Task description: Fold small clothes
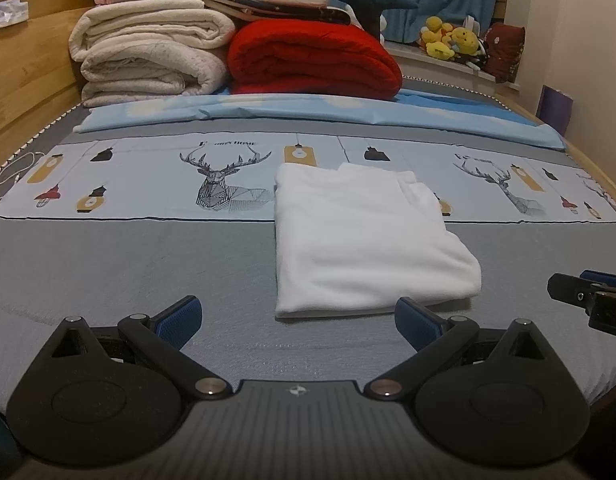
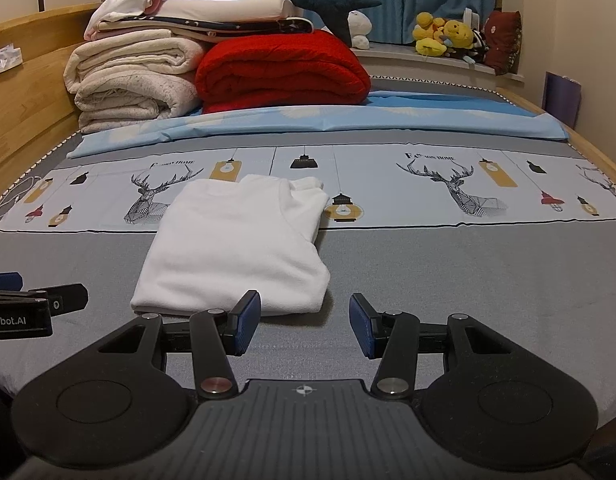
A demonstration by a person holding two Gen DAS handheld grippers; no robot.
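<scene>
A white garment [image 1: 360, 240] lies folded into a neat rectangle on the grey bedspread [image 1: 128, 272], its far end reaching onto the printed deer band. My left gripper [image 1: 298, 318] hovers just short of its near edge, jaws wide open with nothing between them. In the right wrist view the same white garment [image 2: 236, 248] sits ahead and slightly left. My right gripper [image 2: 304, 328] stands open near the garment's near right corner, holding nothing. Each gripper shows at the edge of the other's view: the right gripper [image 1: 588, 296], the left gripper [image 2: 28, 300].
Folded cream quilts [image 1: 148, 52] and a red blanket [image 1: 312, 60] are stacked at the far end on a light blue sheet [image 1: 308, 114]. A wooden headboard [image 1: 24, 64] runs along the left. Plush toys [image 1: 452, 40] sit on the window ledge before blue curtains.
</scene>
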